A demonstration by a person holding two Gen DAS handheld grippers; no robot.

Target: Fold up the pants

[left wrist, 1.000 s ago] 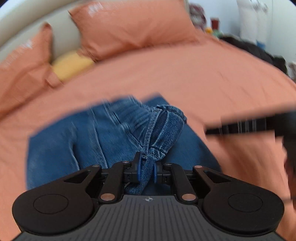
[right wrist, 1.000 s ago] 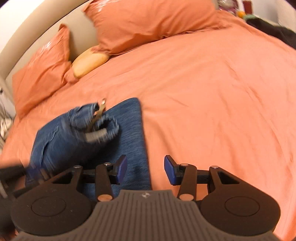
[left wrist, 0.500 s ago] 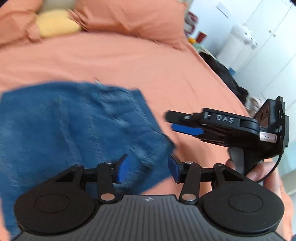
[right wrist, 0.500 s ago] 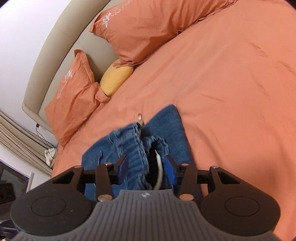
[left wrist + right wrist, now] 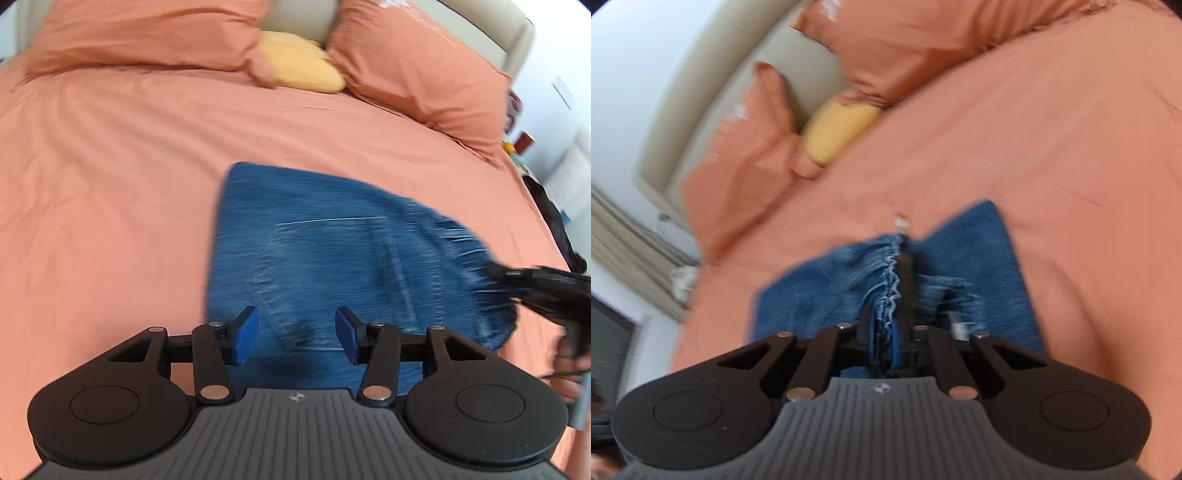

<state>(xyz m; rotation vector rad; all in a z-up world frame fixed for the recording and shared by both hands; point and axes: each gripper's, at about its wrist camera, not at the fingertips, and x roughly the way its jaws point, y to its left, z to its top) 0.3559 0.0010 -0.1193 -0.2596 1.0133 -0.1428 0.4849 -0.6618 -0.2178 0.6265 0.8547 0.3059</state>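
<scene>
Denim pants (image 5: 332,251) unlabelled, right claw (image 5: 886,332) clenched on frayed hem, left claw (image 5: 295,334) released.

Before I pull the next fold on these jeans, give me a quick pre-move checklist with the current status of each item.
1. Right gripper clamped on the jeans: ok, jaws shut on a bunched, frayed denim edge.
2. Left gripper free: ok, jaws open with nothing between them, above the denim.
3. Jeans lying flat: not ok, gathered and rumpled near the right gripper.
4. Bedspread clear around the jeans: ok, pillows sit far back by the headboard.
5. Left grasp point chosen: cannot tell, the view is motion-blurred.
</scene>
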